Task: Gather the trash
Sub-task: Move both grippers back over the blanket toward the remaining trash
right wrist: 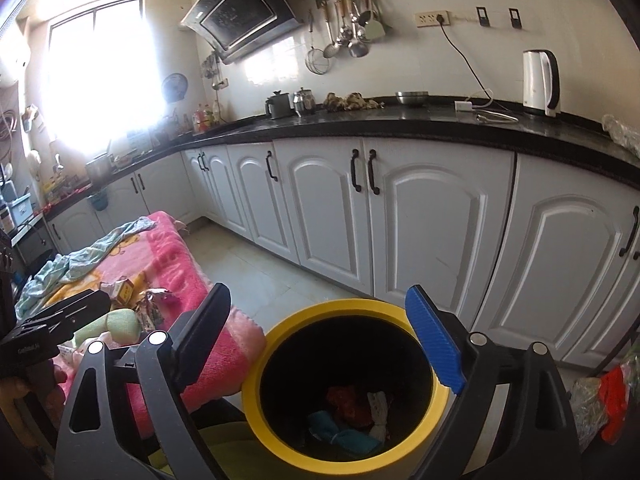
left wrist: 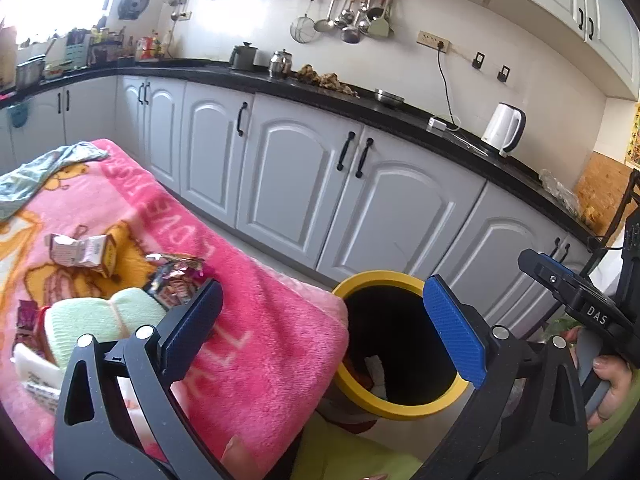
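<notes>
Both grippers' fingers wide apart, empty; yellow-rimmed bin (right wrist: 344, 384) beside pink blanket (left wrist: 256, 320), kitchen.

I'm seeing a yellow-rimmed black bin (right wrist: 256, 392) and a pink, cartoon-printed blanket (left wrist: 256, 320). Blue pads (left wrist: 454, 332) are showing on black fingers.

Home kitchen: cabinets (right wrist: 432, 220), kettle (right wrist: 540, 82), range hood (right wrist: 240, 20)

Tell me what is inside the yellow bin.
Inside the yellow bin, the right wrist view shows a red crumpled piece, a white piece and a blue piece. Anything beneath them is hidden, and the dark walls show nothing more.
</notes>
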### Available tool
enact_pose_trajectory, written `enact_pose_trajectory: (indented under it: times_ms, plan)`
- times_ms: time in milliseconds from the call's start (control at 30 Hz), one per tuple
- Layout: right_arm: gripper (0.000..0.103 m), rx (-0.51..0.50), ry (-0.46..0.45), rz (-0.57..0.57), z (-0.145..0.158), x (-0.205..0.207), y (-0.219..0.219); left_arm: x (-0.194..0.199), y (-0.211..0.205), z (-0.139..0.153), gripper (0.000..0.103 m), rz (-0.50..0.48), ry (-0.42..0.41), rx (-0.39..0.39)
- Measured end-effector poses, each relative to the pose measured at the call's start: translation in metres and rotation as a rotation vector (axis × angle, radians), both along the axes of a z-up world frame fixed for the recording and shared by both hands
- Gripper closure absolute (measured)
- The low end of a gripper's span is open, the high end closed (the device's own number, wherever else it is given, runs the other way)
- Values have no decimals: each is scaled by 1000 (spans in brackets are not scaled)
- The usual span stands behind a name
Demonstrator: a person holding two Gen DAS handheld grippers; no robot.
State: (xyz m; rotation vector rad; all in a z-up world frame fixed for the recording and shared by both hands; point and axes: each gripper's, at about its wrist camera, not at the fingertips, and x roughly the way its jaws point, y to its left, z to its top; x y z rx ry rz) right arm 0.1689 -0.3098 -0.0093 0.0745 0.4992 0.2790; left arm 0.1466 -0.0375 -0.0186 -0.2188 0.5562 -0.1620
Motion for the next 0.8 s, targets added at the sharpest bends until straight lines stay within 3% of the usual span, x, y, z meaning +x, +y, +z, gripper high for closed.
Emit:
enact_pose_trajectory:
  times_ms: [800]
  plan:
    - [16, -60, -72, 231, 20, -36, 90, -53, 92, 19, 11, 211, -58, -15]
